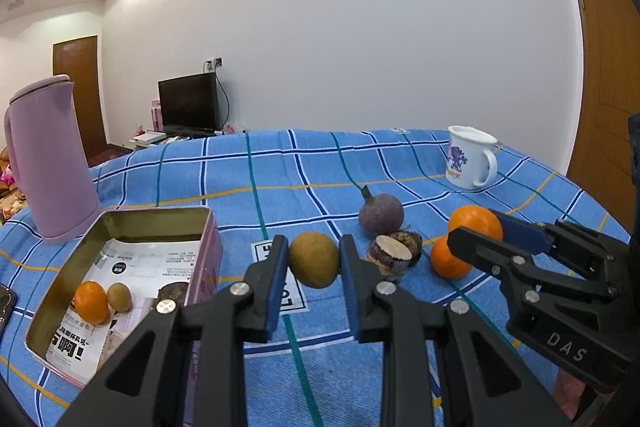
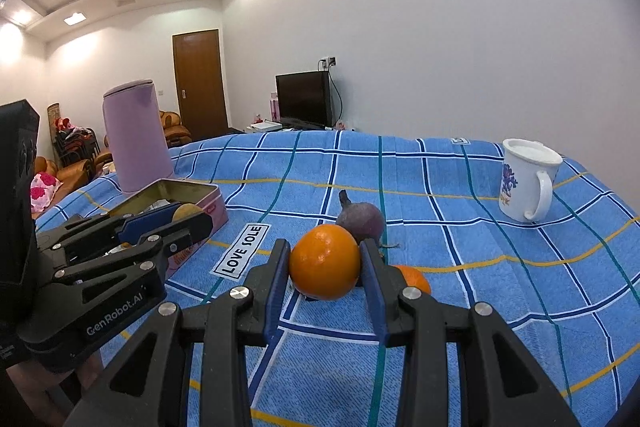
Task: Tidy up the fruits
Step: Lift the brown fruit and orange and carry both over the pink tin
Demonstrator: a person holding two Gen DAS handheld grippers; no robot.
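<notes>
My left gripper [image 1: 314, 263] is shut on a yellow-green fruit [image 1: 314, 259], held a little above the blue checked cloth. My right gripper [image 2: 325, 269] is shut on an orange [image 2: 324, 261]; it also shows in the left wrist view [image 1: 476, 223]. A second orange [image 1: 448, 261] lies on the cloth beside it. A purple round fruit [image 1: 381, 213] and two brown cut pieces [image 1: 390, 253] lie in between. The open pink tin [image 1: 208, 227] at the left holds an orange [image 1: 91, 301], a small green-brown fruit [image 1: 119, 297] and a brown piece [image 1: 173, 293] on printed paper.
A tall lilac jug [image 1: 50, 159] stands behind the tin. A white mug [image 1: 470, 157] stands at the far right of the cloth. A dark phone edge [image 1: 6, 307] lies left of the tin. A monitor [image 1: 188, 103] stands beyond the table.
</notes>
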